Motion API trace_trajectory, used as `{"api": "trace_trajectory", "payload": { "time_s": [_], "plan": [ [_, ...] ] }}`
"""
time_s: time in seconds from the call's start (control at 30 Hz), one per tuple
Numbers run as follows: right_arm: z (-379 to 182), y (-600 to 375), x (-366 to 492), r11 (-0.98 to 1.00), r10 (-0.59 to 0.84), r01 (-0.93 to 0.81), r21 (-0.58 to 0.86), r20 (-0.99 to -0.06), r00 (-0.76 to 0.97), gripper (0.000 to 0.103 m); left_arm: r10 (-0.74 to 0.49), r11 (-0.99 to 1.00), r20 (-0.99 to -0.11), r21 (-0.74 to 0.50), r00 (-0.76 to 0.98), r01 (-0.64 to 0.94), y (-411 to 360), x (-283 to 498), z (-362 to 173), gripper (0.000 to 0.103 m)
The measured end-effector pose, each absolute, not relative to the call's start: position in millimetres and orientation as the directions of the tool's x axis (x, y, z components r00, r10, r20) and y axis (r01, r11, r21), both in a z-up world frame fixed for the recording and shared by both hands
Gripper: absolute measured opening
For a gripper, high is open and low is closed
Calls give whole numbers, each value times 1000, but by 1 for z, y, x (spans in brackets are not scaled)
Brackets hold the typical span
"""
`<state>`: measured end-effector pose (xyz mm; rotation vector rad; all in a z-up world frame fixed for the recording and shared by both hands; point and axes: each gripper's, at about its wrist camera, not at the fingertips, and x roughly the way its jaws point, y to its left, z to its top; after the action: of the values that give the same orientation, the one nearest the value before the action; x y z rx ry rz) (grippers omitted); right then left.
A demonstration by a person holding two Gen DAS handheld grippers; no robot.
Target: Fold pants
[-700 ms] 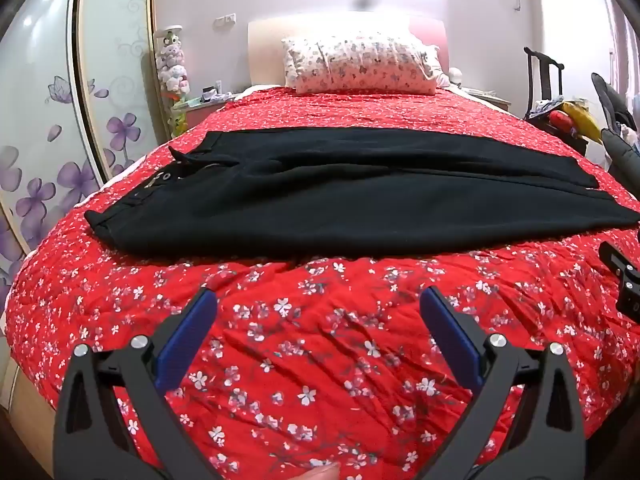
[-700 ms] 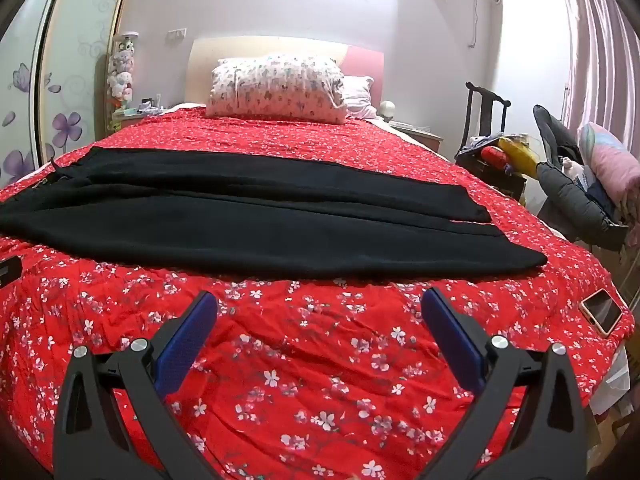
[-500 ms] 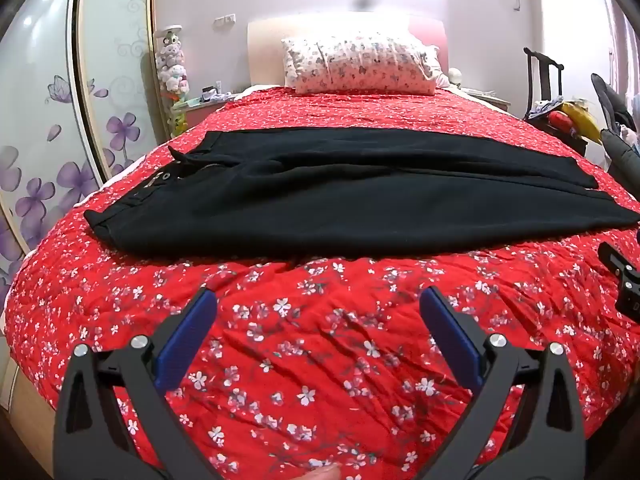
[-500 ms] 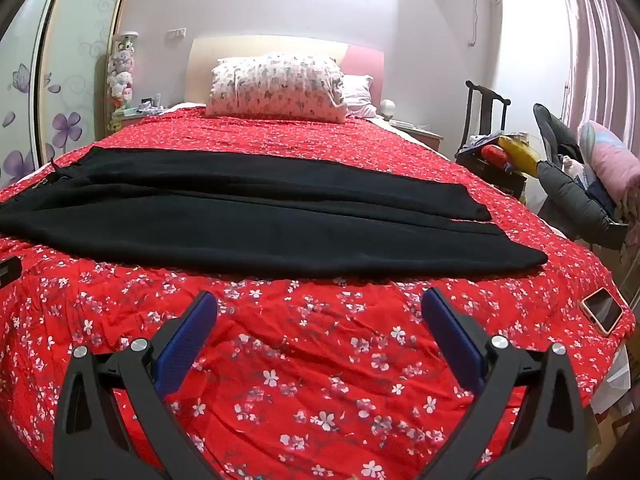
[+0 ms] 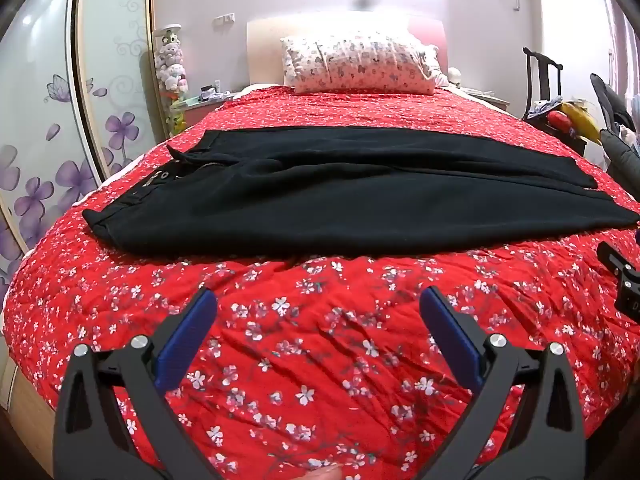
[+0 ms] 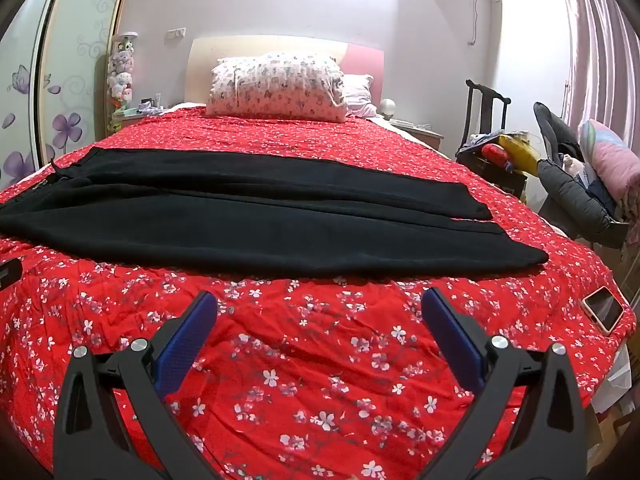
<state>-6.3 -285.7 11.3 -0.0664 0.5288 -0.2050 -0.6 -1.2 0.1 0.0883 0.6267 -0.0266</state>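
Black pants [image 5: 340, 196] lie flat across the red flowered bedspread [image 5: 320, 340], waistband at the left, leg hems at the right; the same pants [image 6: 260, 220] fill the middle of the right wrist view. My left gripper [image 5: 318, 312] hovers over the bedspread short of the pants' near edge, open, nothing between its blue pads. My right gripper [image 6: 320, 312] stands likewise open and empty, nearer the hem end. The tip of the right gripper [image 5: 620, 280] shows at the right edge of the left wrist view.
A flowered pillow [image 6: 276, 88] leans on the headboard. A phone [image 6: 604, 308] lies on the bed's right corner. A chair [image 6: 486, 120] with toys and a heap of clothes [image 6: 576, 192] stand right of the bed. A wardrobe [image 5: 60, 120] with purple flowers lines the left.
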Motion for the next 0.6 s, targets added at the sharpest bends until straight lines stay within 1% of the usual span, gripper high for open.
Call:
{"api": "trace_trajectory", "payload": {
  "time_s": [0.6],
  "plan": [
    [10,-288,-5,978,-209,177,-113,-495,843,102,-1,996,-588,71,809,52,-1,0,0,101]
  ]
}}
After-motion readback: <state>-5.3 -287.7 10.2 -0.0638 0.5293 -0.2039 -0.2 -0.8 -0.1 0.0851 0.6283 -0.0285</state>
